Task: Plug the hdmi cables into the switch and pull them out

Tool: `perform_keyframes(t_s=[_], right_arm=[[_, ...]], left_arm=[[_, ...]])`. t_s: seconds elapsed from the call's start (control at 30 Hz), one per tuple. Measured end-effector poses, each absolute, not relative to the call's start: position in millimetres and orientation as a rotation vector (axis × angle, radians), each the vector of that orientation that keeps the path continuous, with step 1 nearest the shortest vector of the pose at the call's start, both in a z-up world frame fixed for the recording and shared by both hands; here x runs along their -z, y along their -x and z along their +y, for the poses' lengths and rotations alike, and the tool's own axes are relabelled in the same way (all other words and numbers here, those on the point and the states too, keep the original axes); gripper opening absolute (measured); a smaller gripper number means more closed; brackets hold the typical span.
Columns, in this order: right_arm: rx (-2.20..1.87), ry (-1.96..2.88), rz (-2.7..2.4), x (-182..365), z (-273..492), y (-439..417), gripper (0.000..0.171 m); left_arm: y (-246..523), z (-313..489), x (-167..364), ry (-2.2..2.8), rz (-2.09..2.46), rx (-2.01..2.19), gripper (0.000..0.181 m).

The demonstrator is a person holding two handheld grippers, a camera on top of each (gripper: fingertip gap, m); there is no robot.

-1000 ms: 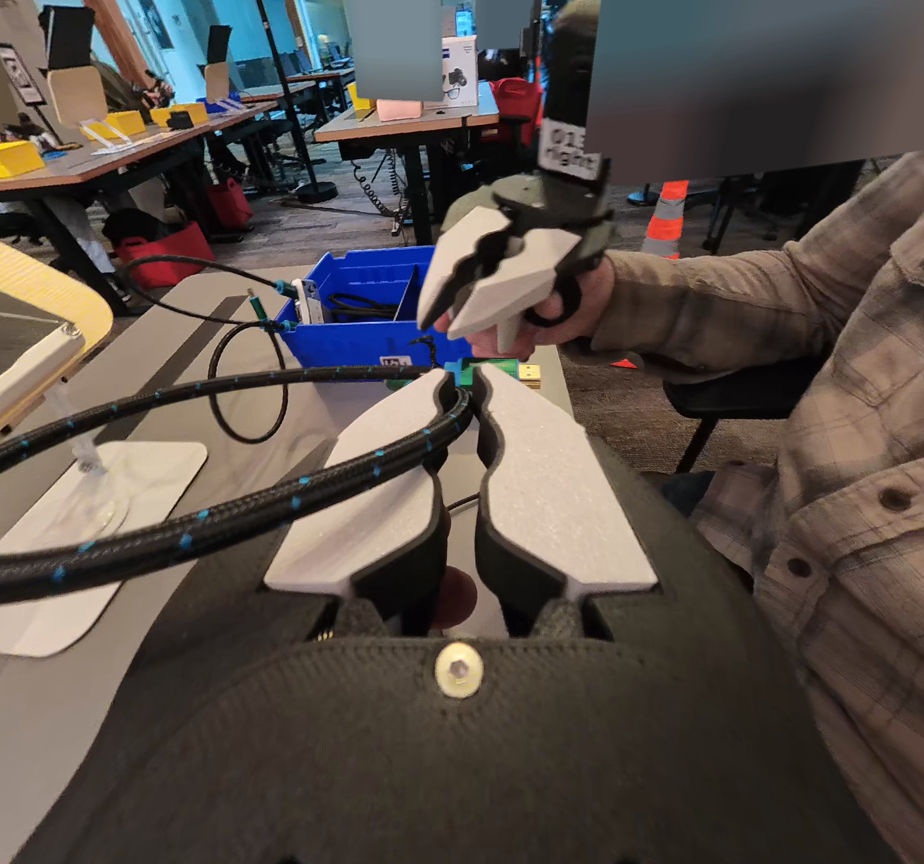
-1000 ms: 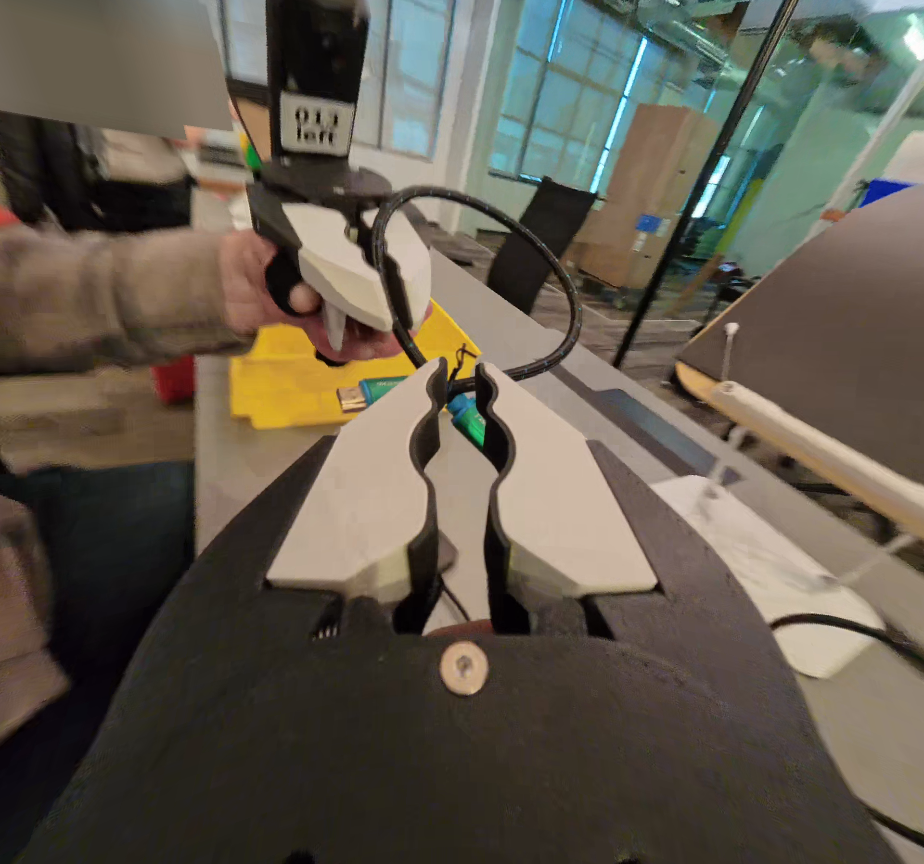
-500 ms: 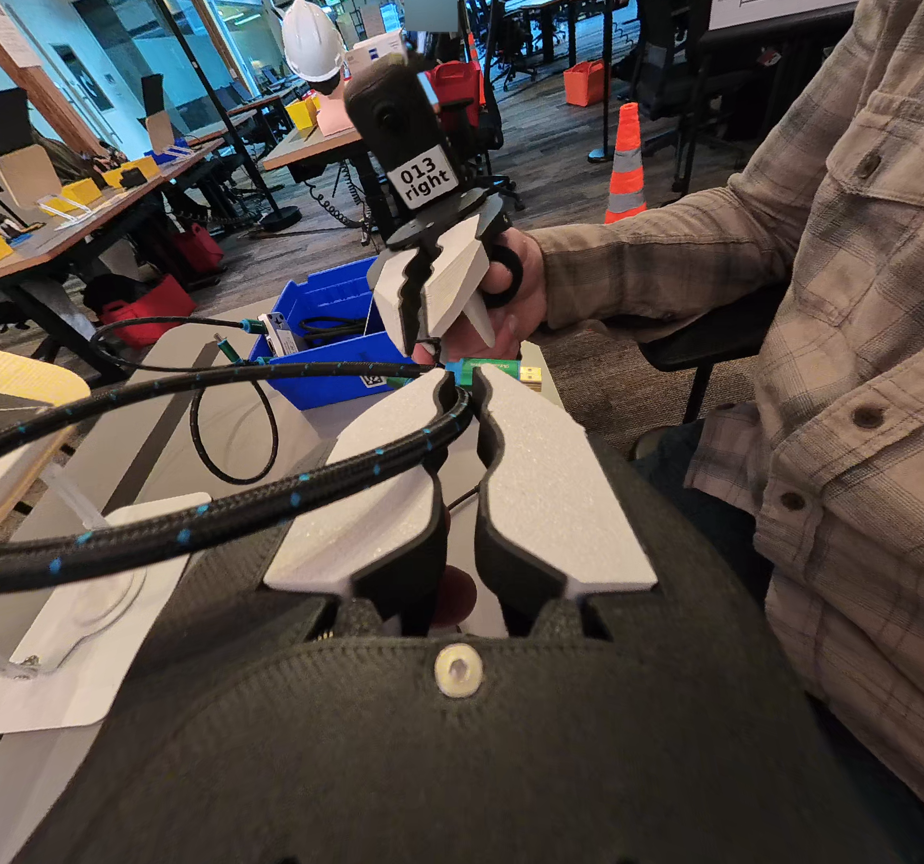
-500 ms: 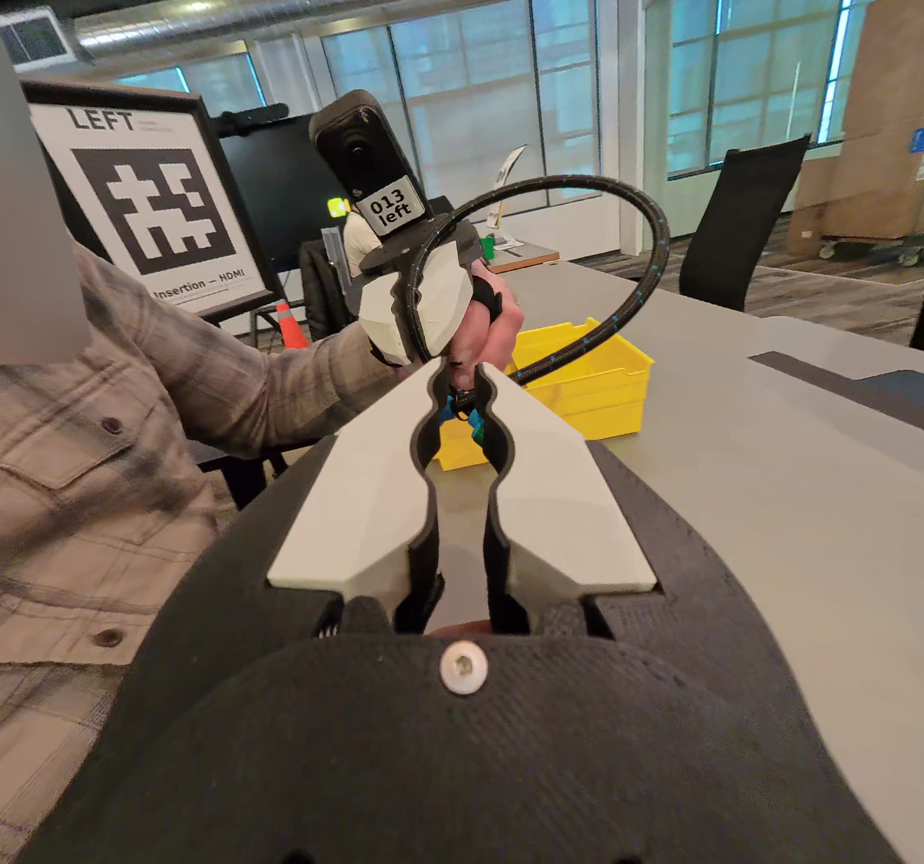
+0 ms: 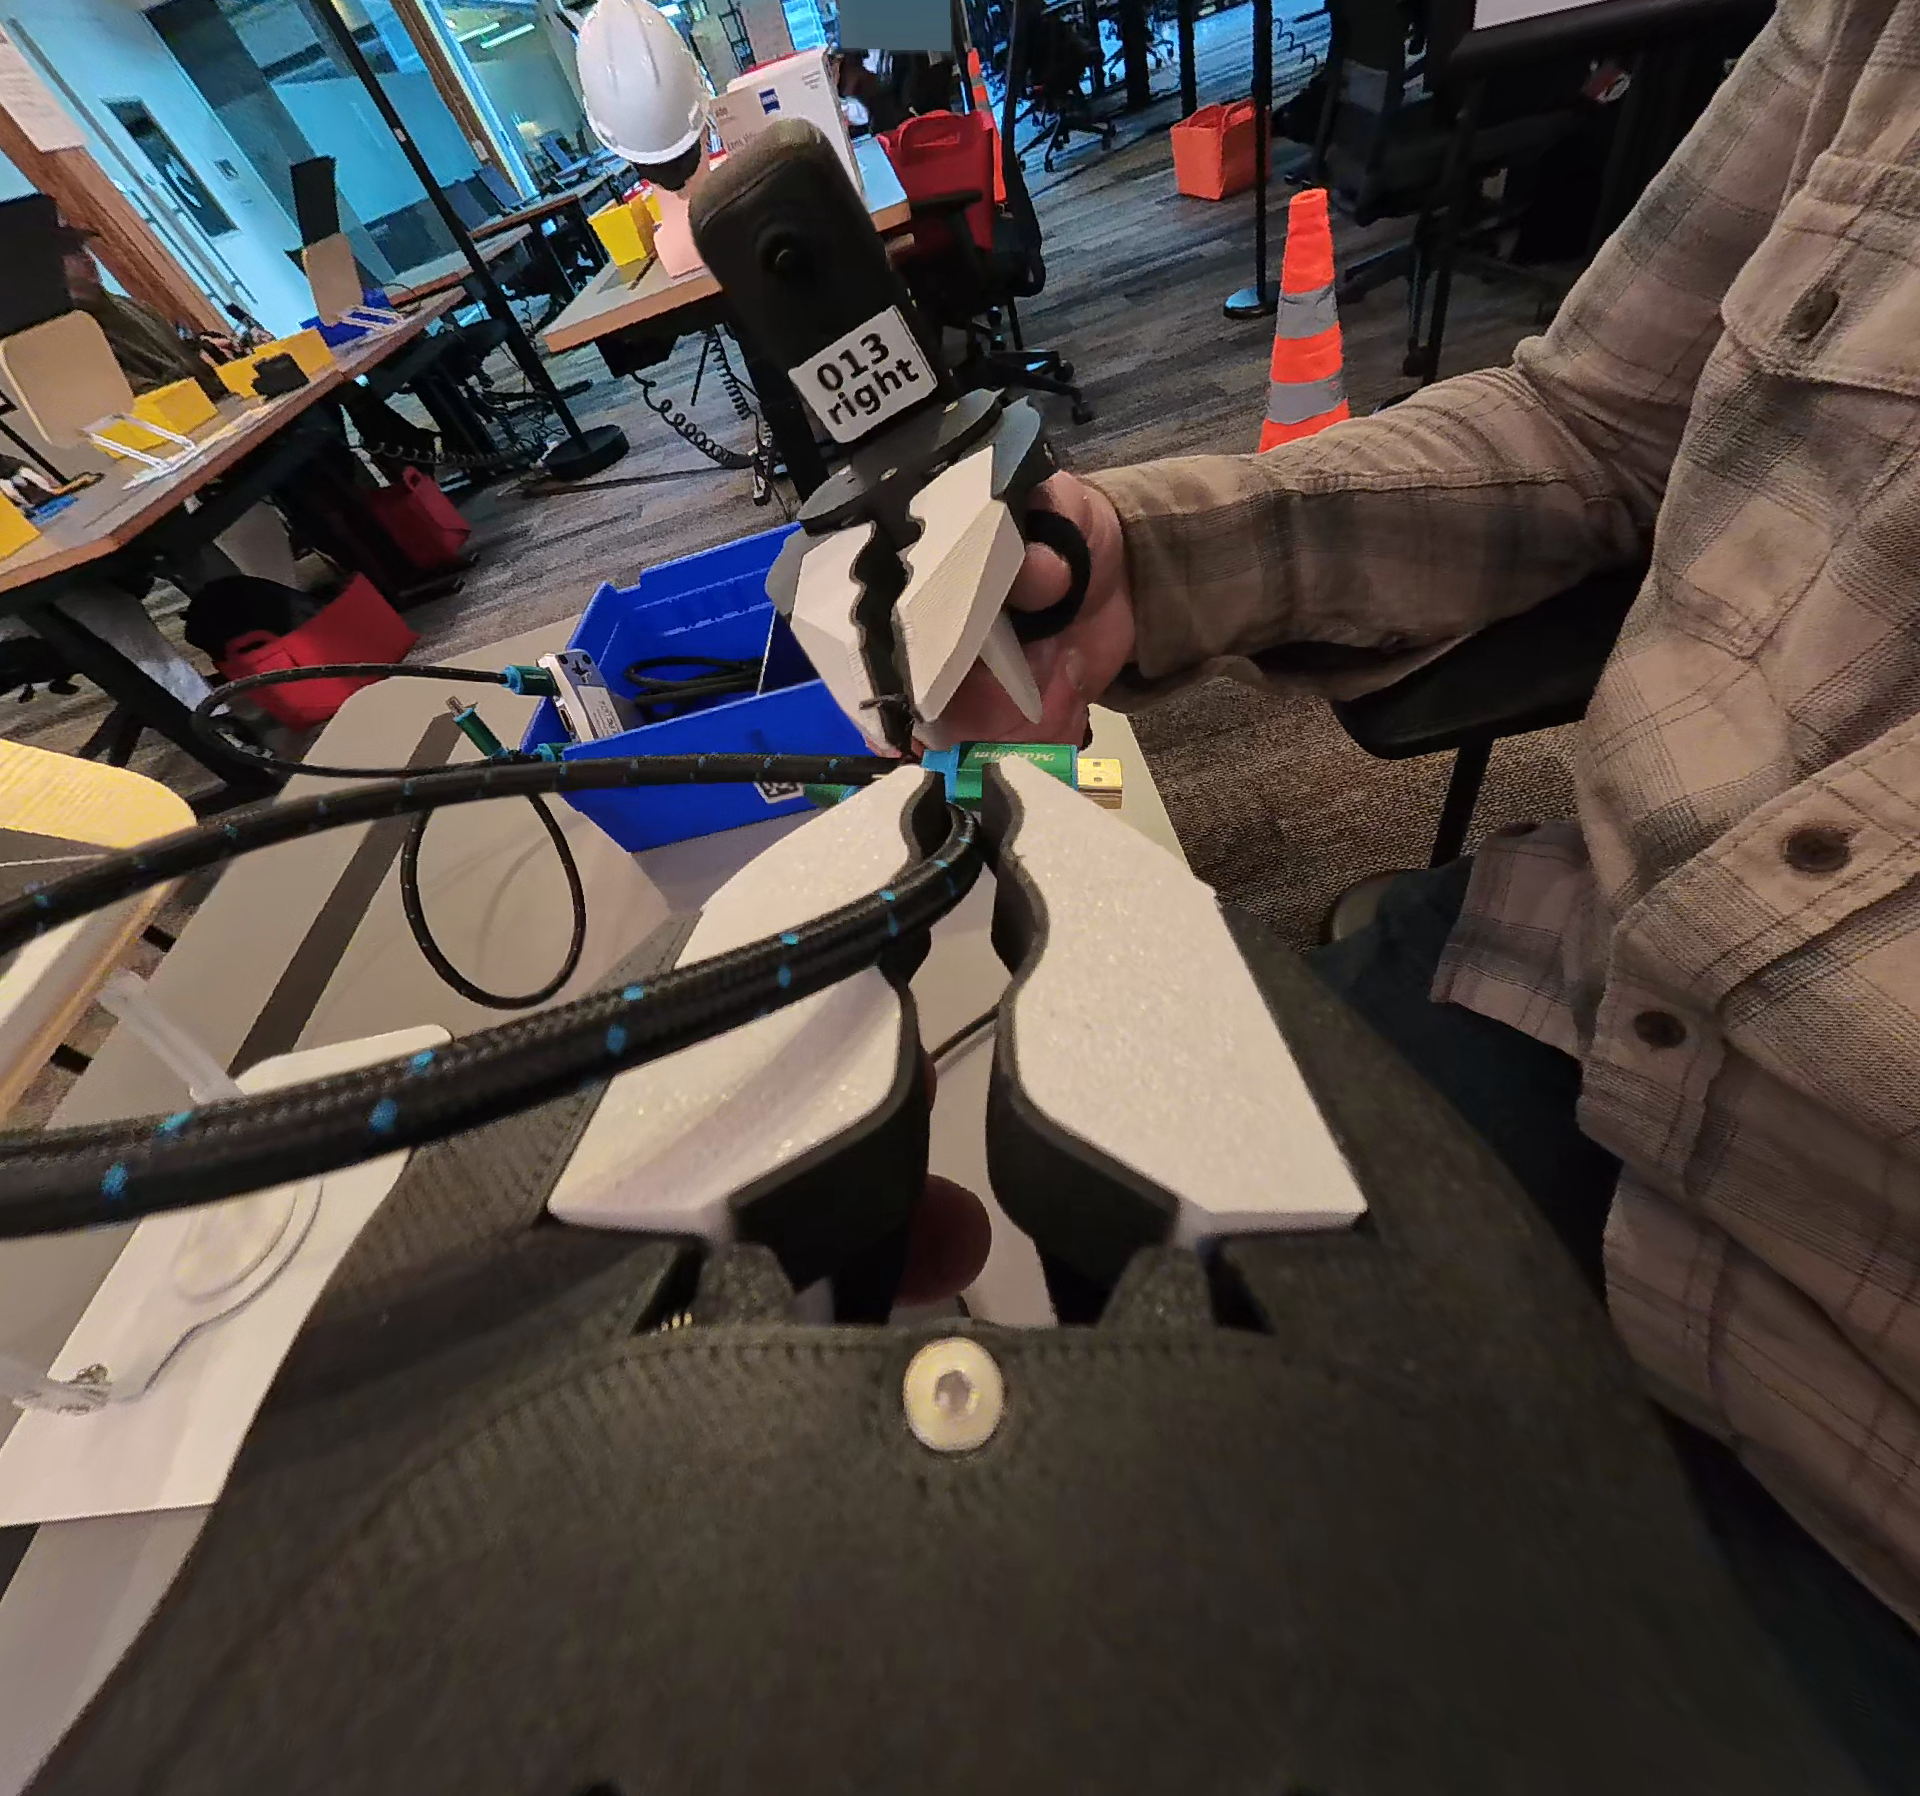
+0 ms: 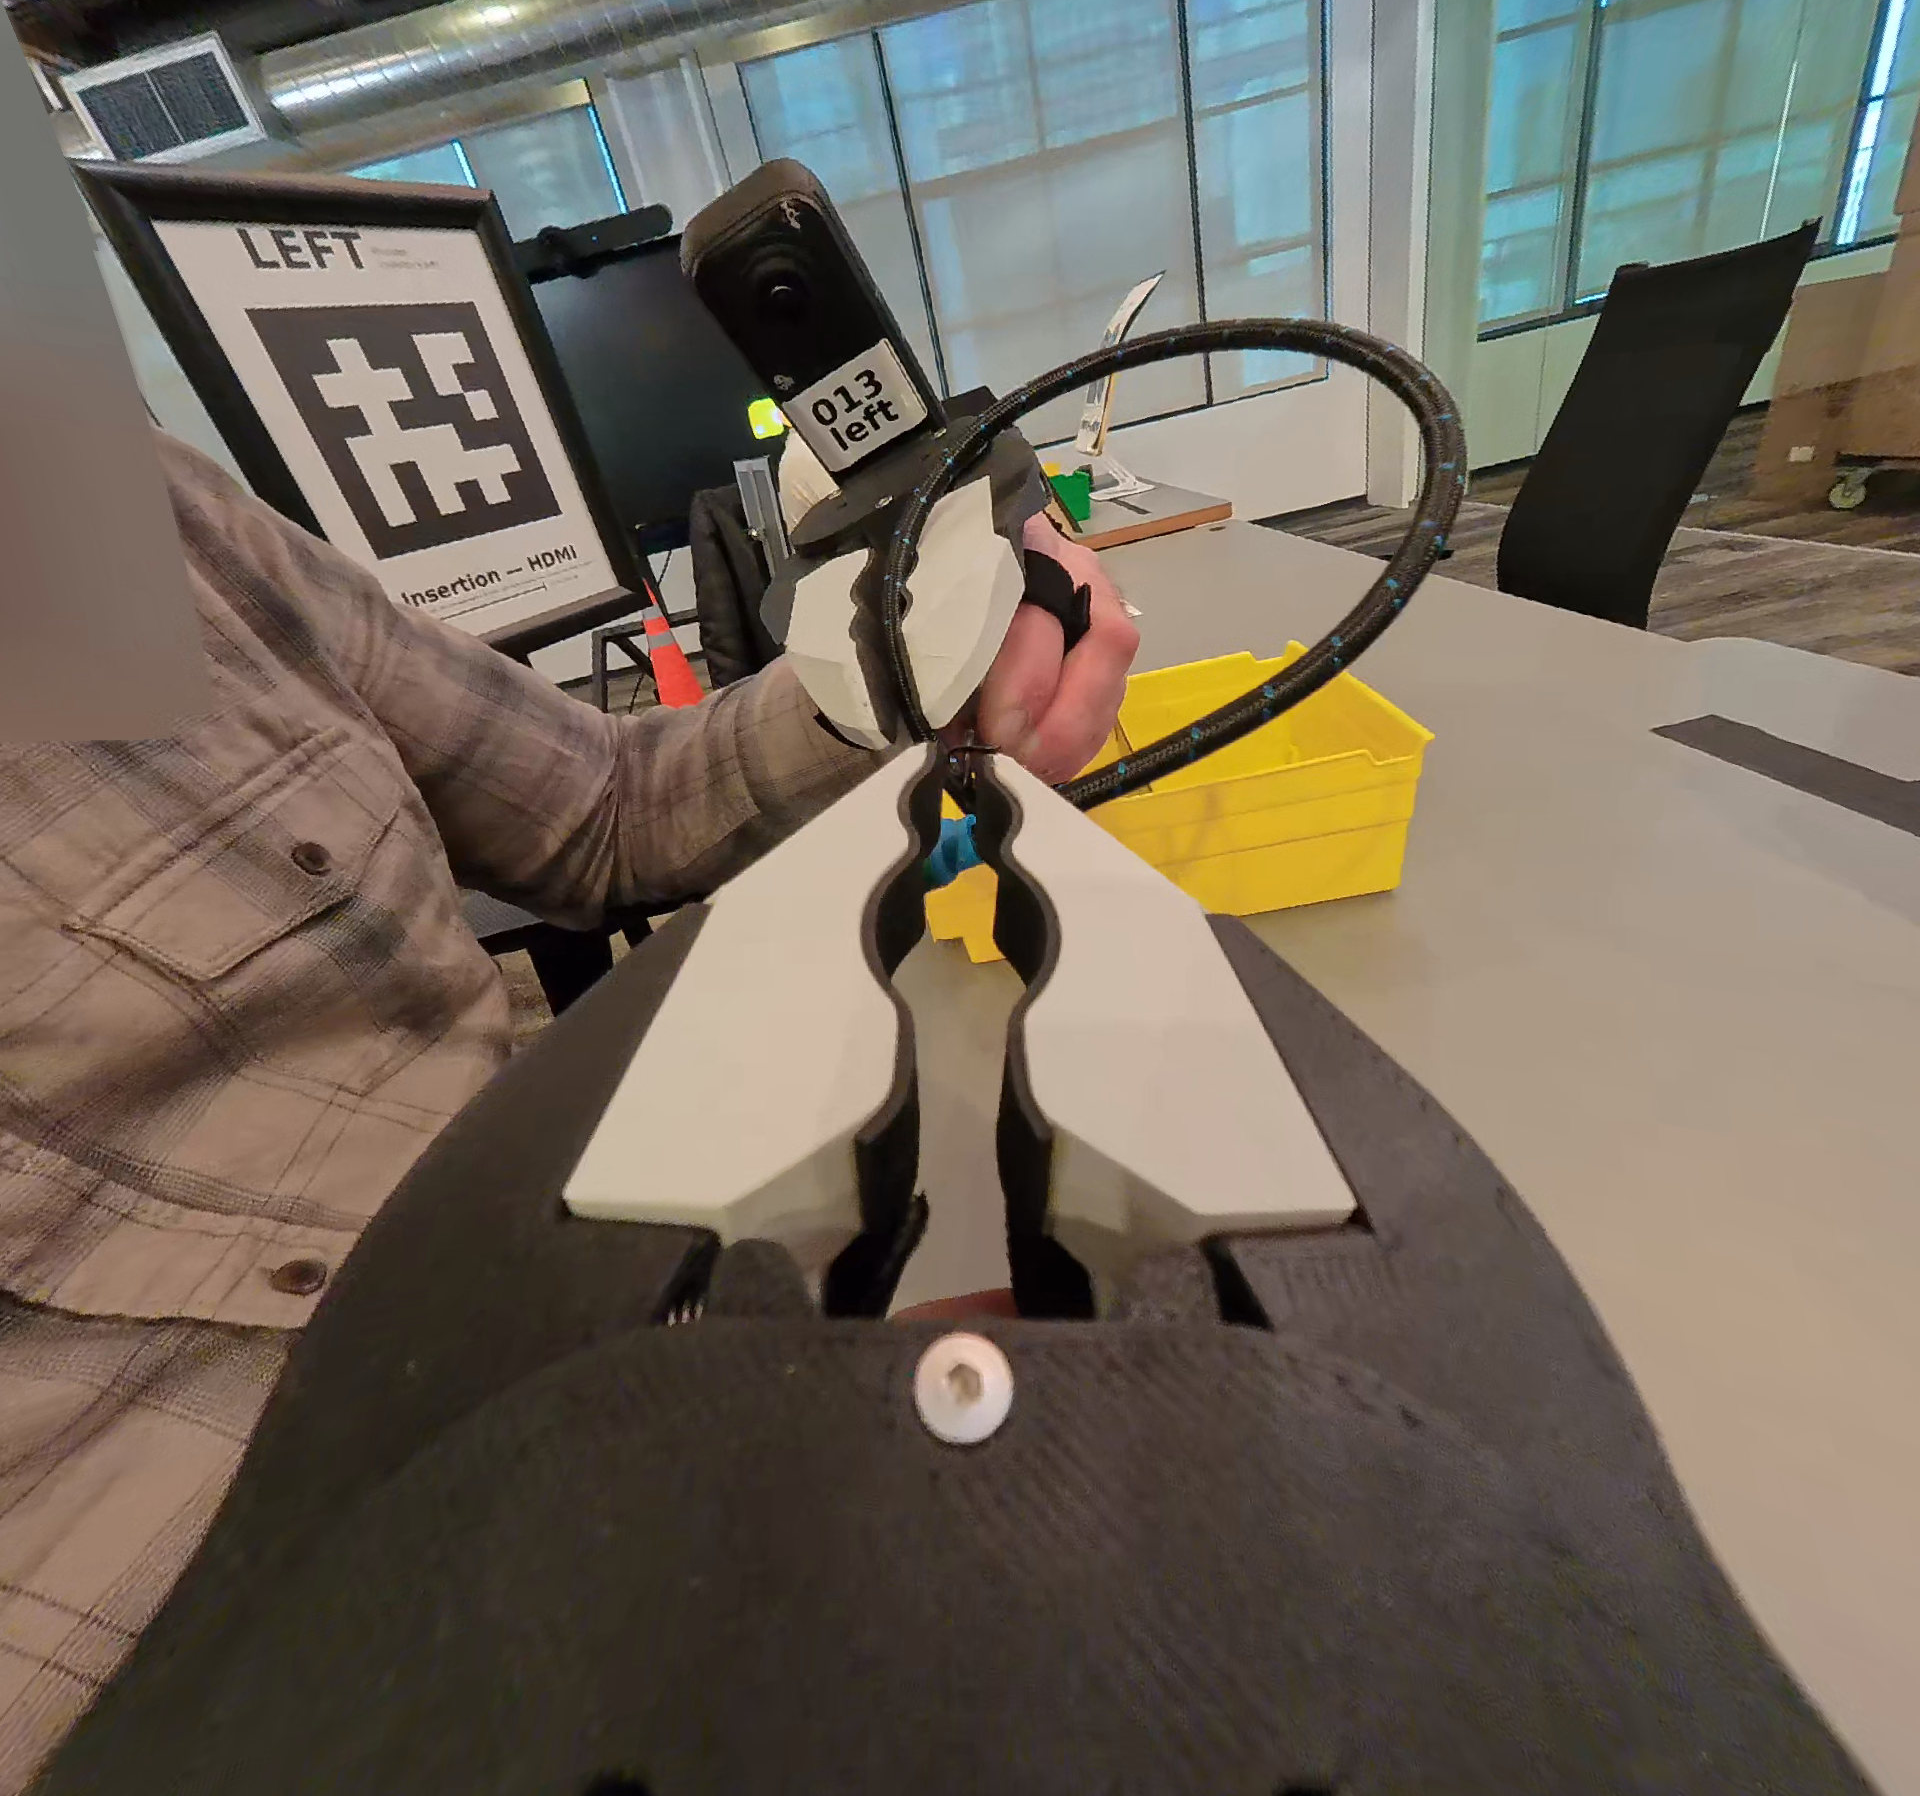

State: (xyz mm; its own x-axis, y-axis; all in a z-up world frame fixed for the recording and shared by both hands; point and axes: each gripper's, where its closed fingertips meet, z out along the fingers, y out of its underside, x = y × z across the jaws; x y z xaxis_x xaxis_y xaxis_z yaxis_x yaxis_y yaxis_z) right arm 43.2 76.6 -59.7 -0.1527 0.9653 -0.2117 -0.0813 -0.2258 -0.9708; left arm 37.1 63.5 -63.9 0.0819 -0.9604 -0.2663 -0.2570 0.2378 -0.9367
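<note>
My left gripper (image 5: 964,790) is shut on a black braided HDMI cable (image 5: 623,1003) that crosses its left finger and enters the notch at the tips. The cable's green plug (image 5: 1023,761) with a gold end sticks out just past those tips. My right gripper (image 5: 885,720) points down with jaws together, tips right above the cable by the plug; I cannot tell if it pinches anything. In the right wrist view, the right gripper (image 6: 961,759) faces the left gripper (image 6: 883,740), and the cable (image 6: 1434,499) loops between them. A small silver box (image 5: 582,702) with a cable plugged in sits in the blue bin (image 5: 717,790).
A second thin cable (image 5: 488,993) with a green plug loops on the grey table (image 6: 1558,967) before the blue bin. A yellow bin (image 6: 1299,811) stands behind the grippers. A white base plate (image 5: 260,1279) lies at the left. The person's plaid sleeve (image 5: 1403,541) is on the right. The tips of both grippers are at nearly the same place.
The right gripper has tilted tip-down and come closer to the plug at the left gripper's tips. Both views have swung round. The left gripper's hold on the cable is unchanged.
</note>
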Motion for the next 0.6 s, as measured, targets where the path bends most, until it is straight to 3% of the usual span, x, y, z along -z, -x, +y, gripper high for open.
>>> perform_keyframes(t_s=[0.27,0.6], right_arm=[[-1.619,1.194,-1.107,54.2,73.0,-47.3,0.012],[-1.731,1.161,-1.027,46.6,76.5,-53.5,0.000]], left_arm=[[-36.6,63.0,62.0,1.234,1.402,0.814,0.006],[-37.3,62.5,62.1,1.230,1.398,0.819,0.006]])
